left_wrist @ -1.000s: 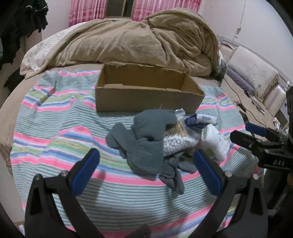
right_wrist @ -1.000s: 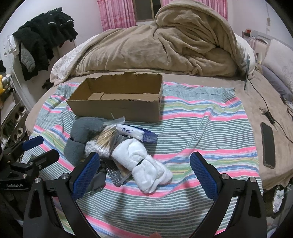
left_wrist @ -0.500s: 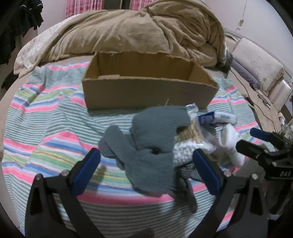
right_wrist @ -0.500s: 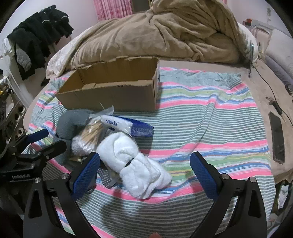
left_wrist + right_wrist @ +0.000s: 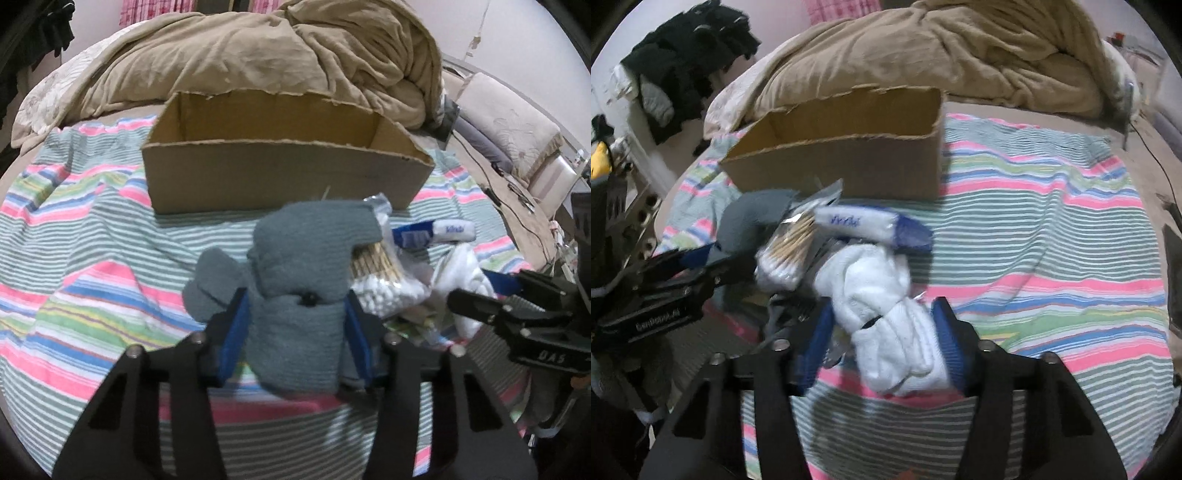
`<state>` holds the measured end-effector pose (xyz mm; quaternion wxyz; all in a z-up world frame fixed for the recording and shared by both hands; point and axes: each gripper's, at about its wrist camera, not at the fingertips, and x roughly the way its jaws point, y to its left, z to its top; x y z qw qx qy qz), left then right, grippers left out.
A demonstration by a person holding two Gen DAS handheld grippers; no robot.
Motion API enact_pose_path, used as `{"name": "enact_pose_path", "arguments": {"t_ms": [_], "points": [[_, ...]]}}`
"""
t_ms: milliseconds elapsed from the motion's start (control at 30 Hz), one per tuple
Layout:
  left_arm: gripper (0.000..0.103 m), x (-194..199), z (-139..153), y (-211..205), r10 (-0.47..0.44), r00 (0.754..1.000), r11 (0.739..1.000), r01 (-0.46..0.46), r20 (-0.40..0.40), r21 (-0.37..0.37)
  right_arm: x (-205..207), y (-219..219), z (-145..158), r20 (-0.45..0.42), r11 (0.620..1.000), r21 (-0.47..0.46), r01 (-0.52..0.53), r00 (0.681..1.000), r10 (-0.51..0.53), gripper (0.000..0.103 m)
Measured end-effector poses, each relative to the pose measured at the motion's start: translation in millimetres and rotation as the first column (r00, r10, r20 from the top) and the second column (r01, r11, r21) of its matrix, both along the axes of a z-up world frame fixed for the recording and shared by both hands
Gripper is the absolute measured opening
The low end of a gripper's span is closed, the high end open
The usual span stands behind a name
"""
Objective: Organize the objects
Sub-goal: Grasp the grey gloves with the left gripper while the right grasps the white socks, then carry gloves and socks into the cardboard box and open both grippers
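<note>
Straddling the pile near the box point(image 5: 288, 173): left claw point(image 5: 295, 328) pinches grey socks point(image 5: 306, 258), right claw point(image 5: 882, 332) brackets white socks point(image 5: 886, 314), contact unclear. Both set low, ready to lift into the box.

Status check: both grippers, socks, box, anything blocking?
Left gripper closed around grey socks. Right gripper closed around white socks. Cardboard box open, beyond pile. Cotton swabs crowd between.

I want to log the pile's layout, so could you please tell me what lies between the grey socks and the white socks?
A clear bag of cotton swabs lies between the grey socks and the white socks, shown in both wrist views.
</note>
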<state>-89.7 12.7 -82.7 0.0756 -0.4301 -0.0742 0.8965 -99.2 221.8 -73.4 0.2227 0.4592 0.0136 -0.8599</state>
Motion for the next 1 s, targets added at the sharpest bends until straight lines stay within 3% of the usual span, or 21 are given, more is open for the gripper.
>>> {"name": "enact_pose_path", "arguments": {"t_ms": [200, 700, 1000], "points": [[0.046, 5.4, 4.8, -1.4, -0.018, 1.000, 0.999, 0.019, -0.018, 0.038, 2.7, 4.0, 2.9, -0.012, 0.999, -0.038, 0.000, 1.000, 0.000, 0.045], [0.045, 23.7, 53.9, -12.4, -0.022, 0.993, 0.996, 0.031, -0.113, 0.079, 14.9, 17.9, 54.3, -0.139, 0.997, -0.077, 0.002, 0.990, -0.013, 0.045], [0.045, 5.4, 86.0, -27.8, -0.003, 0.983, 0.998, 0.016, -0.182, 0.068, 1.2, 13.8, 94.6, -0.238, 0.997, -0.077, -0.016, 0.971, -0.003, 0.045]]}}
